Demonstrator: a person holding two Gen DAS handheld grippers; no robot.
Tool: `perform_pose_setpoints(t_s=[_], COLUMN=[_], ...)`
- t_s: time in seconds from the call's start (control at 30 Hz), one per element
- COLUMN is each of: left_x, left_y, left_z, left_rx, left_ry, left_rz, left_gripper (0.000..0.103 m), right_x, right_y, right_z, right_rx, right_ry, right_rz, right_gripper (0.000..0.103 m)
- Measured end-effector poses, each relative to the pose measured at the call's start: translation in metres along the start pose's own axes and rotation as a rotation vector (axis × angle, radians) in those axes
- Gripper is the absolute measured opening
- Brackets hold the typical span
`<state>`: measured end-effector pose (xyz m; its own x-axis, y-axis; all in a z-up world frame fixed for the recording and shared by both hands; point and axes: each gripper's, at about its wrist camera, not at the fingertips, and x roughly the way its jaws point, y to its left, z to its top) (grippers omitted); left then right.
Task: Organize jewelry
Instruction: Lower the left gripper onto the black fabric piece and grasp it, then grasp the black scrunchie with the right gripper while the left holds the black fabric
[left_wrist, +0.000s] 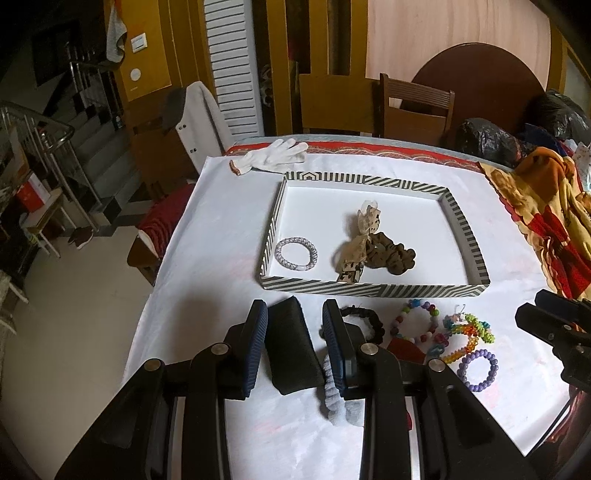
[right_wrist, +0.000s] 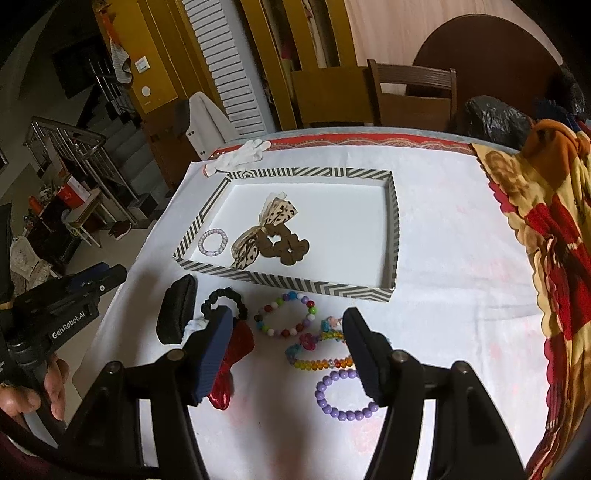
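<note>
Striped tray (right_wrist: 393, 236) sits mid-frame on white-covered tabletop (right_wrist: 443, 258); inside it a clear bracelet (right_wrist: 211, 242), a brown scrunchie (right_wrist: 284, 245) and a leopard-print bow (right_wrist: 266, 225). Below tray, on the cloth: black pouch (left_wrist: 291, 350), black scrunchie (right_wrist: 225, 301), multicolour bead bracelet (right_wrist: 286, 317), rainbow bracelet (right_wrist: 319, 360), purple bead bracelet (right_wrist: 341, 395). Left gripper (left_wrist: 293, 343) jaws parted, straddling the pouch without pressing it. Right gripper (right_wrist: 286, 354) jaws wide, empty, over the rainbow bracelet.

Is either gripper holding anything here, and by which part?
Nothing is held: left gripper and right gripper both hover with open jaws.
</note>
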<state>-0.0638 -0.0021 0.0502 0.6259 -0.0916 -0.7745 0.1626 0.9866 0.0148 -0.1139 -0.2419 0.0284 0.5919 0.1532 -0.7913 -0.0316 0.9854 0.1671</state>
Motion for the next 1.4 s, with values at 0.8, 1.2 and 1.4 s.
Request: perform_pose_setpoints(t_s=[0.8, 1.2, 1.4], left_x=[0.037, 0.066, 0.083], left_y=[0.07, 0.056, 0.052], left_z=[-0.017, -0.019, -0.017], left_rx=[-0.236, -0.27, -0.29], left_ry=[0.186, 0.261, 0.301], left_rz=[-0.2, -0.254, -0.289], left_gripper=[0.022, 0.022, 0.022], right_x=[0.01, 0.039, 0.049], right_y=[-0.022, -0.059, -0.065], right_z=[-0.015, -0.037, -0.036], right_rx=[0.022, 0.063, 0.066], right_ry=[0.05, 0.14, 0.16], right_rz=[-0.019, -0.071, -0.084], right_gripper=[0.066, 0.066, 0.066])
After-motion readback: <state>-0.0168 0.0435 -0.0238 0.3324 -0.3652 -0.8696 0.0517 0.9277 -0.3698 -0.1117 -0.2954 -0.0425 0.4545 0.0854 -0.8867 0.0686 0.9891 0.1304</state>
